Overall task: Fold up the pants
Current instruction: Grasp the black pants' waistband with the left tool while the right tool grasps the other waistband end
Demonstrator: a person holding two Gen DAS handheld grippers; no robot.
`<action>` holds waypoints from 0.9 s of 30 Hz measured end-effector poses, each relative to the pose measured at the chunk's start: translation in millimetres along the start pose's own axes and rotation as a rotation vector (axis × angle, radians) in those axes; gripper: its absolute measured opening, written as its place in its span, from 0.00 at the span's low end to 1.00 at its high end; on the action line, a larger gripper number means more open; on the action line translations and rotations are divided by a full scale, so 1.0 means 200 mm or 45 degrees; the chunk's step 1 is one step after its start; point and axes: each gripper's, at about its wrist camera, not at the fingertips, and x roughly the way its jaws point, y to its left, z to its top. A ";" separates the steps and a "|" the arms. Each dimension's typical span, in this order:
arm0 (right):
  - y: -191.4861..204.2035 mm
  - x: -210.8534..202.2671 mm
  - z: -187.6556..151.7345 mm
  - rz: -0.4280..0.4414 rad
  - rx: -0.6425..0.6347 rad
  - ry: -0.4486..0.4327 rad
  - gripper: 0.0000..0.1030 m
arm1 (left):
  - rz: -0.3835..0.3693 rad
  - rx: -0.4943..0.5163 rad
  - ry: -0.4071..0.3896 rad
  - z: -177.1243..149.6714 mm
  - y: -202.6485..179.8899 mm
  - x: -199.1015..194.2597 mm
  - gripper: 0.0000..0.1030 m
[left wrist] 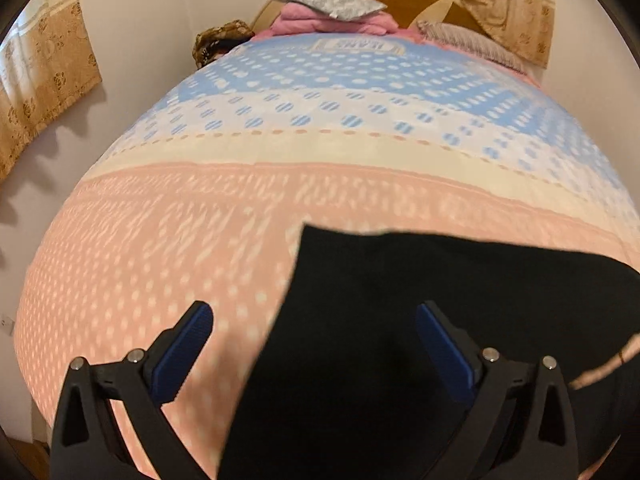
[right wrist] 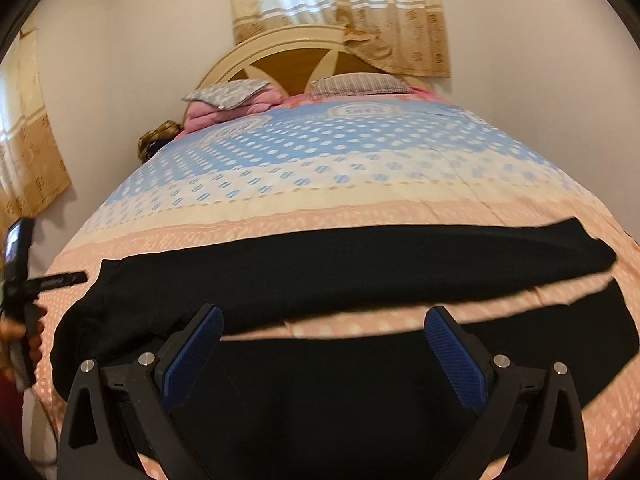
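Pants [right wrist: 320, 272], black and unfolded, are lying flat across the near, pink-patterned end of the bedspread [right wrist: 360, 152], with the two legs spreading apart toward the right and a strip of pink cover showing between them; the waist end is sitting at the left. Folding is, by my reading, only just beginning: nothing is doubled over yet, and both tools are hanging above the cloth rather than pinching it. Seen from the right wrist, the right gripper [right wrist: 323, 318] is hovering over the nearer leg with its blue pads spread wide and nothing between them. Seen from the left wrist, the left gripper [left wrist: 314, 312] is likewise standing wide open, empty, above a straight cut edge of the pants [left wrist: 440, 320], one finger over black cloth and the other over bare bedspread. At the left edge of the right wrist view, a hand [right wrist: 20, 336] is gripping the handle of that left tool. A sensible next move is probably for each claw to be lowering onto an edge of one leg, closing on the fabric, and carrying it over its twin so the legs are stacking. No boxes, baskets or other containers are showing; only pillows [right wrist: 228, 94] are resting by the headboard [right wrist: 288, 60].
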 end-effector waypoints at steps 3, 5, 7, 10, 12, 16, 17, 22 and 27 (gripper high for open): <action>0.07 0.07 0.04 0.041 -0.031 0.026 0.98 | -0.027 -0.027 0.086 0.08 0.02 0.16 0.87; 0.13 0.13 0.07 0.059 -0.094 0.039 0.98 | -0.049 -0.068 0.153 0.11 0.05 0.24 0.78; 0.16 0.17 0.09 0.084 -0.142 0.057 0.98 | -0.097 -0.124 0.217 0.11 0.08 0.32 0.70; 0.18 0.26 0.16 0.110 -0.197 0.106 0.84 | -0.148 -0.148 0.192 0.11 0.09 0.34 0.69; 0.19 0.36 0.20 0.084 -0.255 0.156 0.80 | -0.160 -0.124 0.185 0.10 0.07 0.34 0.60; 0.17 0.58 0.28 0.162 -0.287 0.267 0.79 | -0.215 -0.127 0.184 0.13 0.08 0.35 0.48; 0.16 0.64 0.30 0.190 -0.298 0.294 0.79 | -0.225 -0.135 0.186 0.13 0.08 0.35 0.45; 0.18 0.88 0.39 0.210 -0.439 0.375 0.79 | -0.242 -0.108 0.158 0.14 0.03 0.34 0.29; 0.17 1.08 0.35 0.190 -0.539 0.523 0.79 | -0.220 -0.075 0.121 0.14 0.01 0.35 0.26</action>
